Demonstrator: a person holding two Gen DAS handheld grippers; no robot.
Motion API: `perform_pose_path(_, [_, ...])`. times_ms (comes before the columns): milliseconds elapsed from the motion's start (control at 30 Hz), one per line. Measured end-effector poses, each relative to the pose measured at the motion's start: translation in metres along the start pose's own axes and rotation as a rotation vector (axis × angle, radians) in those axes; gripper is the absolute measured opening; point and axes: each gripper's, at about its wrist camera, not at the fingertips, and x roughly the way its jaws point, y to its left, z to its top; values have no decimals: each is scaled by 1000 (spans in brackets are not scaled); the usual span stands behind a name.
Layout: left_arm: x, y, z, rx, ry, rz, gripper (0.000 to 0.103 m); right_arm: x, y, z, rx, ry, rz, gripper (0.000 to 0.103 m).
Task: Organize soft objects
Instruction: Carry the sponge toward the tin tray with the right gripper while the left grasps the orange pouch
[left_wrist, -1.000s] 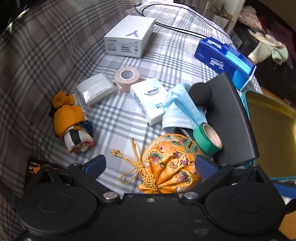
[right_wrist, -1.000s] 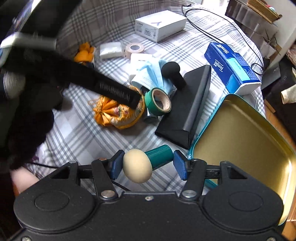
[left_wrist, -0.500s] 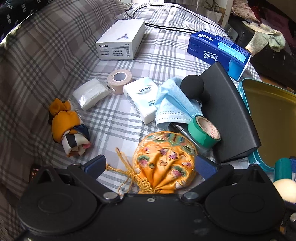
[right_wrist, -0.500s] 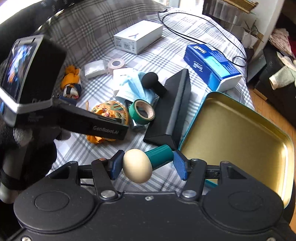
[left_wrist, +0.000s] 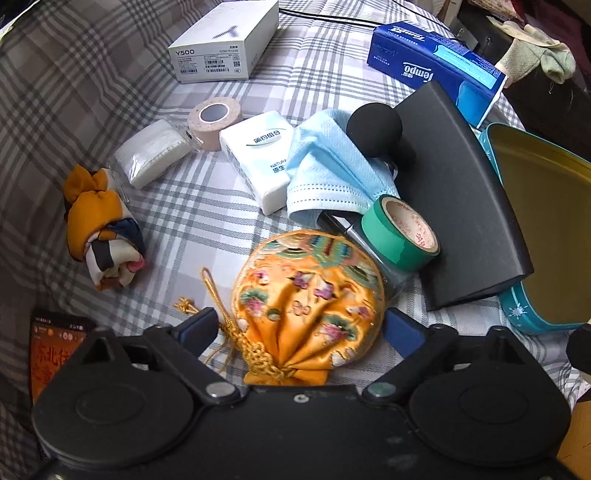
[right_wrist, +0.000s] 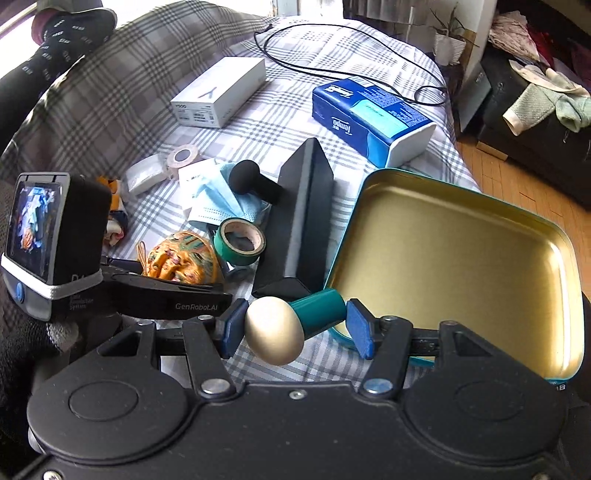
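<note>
Fingers of the left gripper (left_wrist: 301, 326) are closing around the orange pouch (left_wrist: 308, 295), not yet pressing. The right gripper (right_wrist: 293, 325) clamps a teal-handled sponge (right_wrist: 291, 325)

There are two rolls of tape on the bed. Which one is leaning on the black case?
The green tape roll, tilted against the black wedge-shaped case. The beige tape roll sits apart, beside the white tissue pack.

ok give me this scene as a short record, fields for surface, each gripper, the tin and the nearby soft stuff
surface: grey plaid cloth
left gripper: jaws closing around orange embroidered pouch, pads not yet pressing
right gripper: shut on teal-handled puff, beside the tin
tin: open, nothing inside
other soft items: blue face mask, knotted scarf
</note>
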Motion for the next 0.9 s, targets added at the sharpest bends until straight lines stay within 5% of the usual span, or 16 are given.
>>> perform_pose_path(333, [-3,5,3,-52,11,-48,71,4,-4,1,25,15,4,56])
perform_pose_path(700, [-44,15,6,-76,-50,-43,70,-9,-29,9,166,-32,0,56])
perform_pose_path(900, [-78,1,21,-32,-102,-50,70,-14,-62,16,324,-59,-77,56])
